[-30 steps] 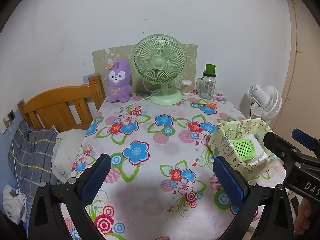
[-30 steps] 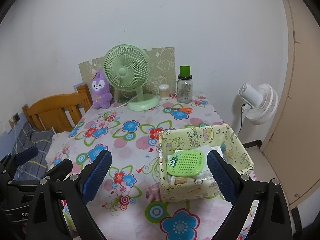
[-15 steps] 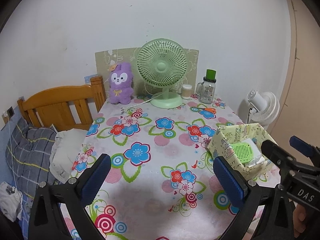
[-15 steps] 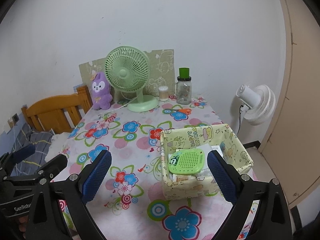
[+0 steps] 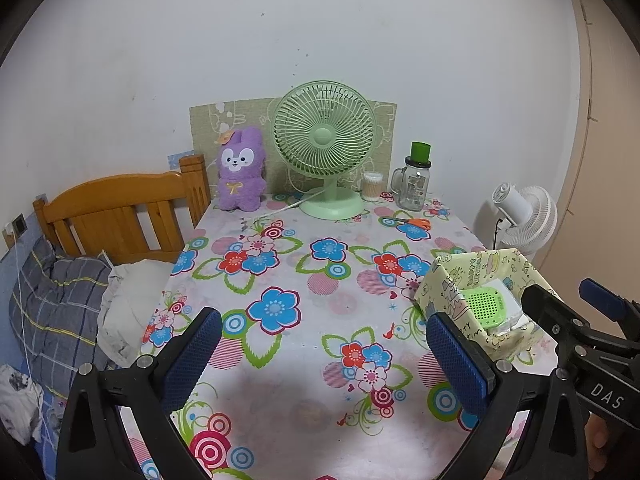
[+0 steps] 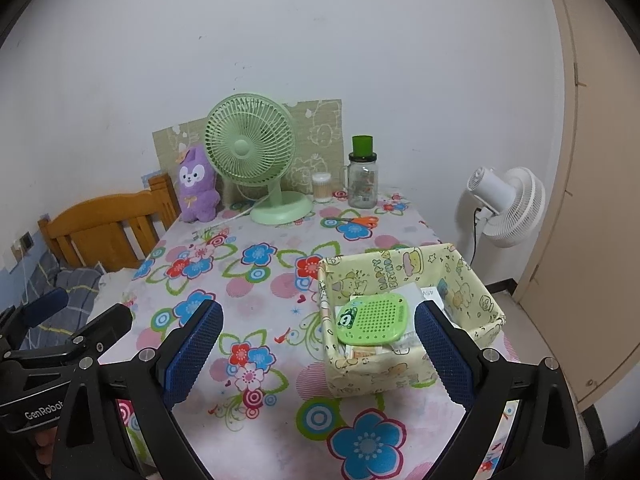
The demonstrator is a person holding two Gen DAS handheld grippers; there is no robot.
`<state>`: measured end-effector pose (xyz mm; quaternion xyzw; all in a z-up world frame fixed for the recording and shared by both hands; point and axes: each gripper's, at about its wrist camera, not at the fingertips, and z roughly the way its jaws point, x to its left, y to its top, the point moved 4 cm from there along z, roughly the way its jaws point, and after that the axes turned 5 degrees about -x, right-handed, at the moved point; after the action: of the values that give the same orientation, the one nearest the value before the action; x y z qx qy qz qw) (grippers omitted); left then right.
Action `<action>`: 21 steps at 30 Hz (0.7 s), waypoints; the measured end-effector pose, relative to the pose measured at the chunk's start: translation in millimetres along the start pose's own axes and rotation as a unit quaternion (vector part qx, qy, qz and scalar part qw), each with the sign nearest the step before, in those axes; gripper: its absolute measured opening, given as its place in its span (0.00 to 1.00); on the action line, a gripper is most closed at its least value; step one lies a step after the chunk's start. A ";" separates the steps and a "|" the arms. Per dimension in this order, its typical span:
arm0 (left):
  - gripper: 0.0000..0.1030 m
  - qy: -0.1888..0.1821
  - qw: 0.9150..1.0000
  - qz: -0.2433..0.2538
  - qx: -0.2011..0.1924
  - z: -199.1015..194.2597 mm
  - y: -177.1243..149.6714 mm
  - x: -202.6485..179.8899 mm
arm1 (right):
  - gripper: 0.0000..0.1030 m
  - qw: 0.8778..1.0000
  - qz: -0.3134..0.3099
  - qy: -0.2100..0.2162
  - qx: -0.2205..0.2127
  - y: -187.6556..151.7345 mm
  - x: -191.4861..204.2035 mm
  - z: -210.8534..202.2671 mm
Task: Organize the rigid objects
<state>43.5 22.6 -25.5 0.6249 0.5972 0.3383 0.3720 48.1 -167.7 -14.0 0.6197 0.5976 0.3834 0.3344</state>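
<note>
- "DAS" in pale capital letters on the black body of the right gripper (image 5: 596, 308), seen at the lower right edge of the left wrist view; the word is cut off there.
- "GenRobot" in pale letters on the black body of the left gripper (image 6: 80, 312), at the lower left edge of the right wrist view.
- "HAPPY BIRTHDAY" in green letters on the inner wall of the yellow fabric basket (image 6: 384, 268), beside a cartoon cake.
- Small dark letters on a white box (image 6: 430, 294) inside the basket, too small to read surely.
</note>
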 end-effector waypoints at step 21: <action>1.00 -0.005 1.000 0.004 -0.004 -3.9 0.8 0.1 | 0.95 1.000 -0.008 -0.004 -0.003 0.7 1.7 -2.3</action>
<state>40.5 22.9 -22.9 0.6273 0.5914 0.3394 0.3763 46.4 -166.2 -12.1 0.6158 0.5997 0.3801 0.3416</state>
